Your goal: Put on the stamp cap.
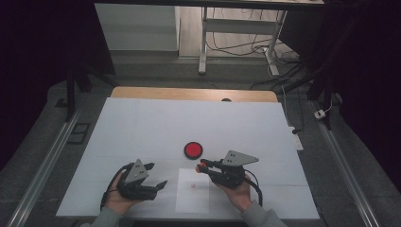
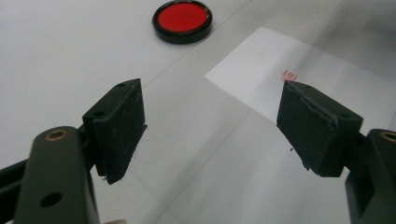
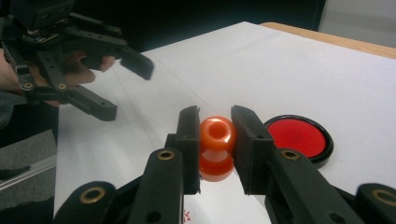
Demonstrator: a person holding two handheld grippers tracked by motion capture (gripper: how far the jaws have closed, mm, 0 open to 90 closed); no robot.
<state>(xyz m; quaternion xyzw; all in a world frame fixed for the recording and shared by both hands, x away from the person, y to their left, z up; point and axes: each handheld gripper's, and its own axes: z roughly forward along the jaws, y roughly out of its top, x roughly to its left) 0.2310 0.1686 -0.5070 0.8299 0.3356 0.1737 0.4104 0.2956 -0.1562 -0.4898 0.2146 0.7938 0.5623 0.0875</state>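
Jaws of right gripper (image 3: 215,135) clamp orange knob (image 3: 216,146) beside red disc (image 3: 299,137); left gripper (image 1: 152,175) spread.

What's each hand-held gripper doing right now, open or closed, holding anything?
Left hand-held gripper: open, jaws wide apart, holding nothing.
Right hand-held gripper: closed on an orange stamp, near the red ink pad.

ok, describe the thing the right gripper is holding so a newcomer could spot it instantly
Start at the white table cover and find the red disc with a black rim near its middle. Just beside it, the right gripper is shut on a small orange stamp: glossy, rounded, with a hole in its top, unlike the flat disc.
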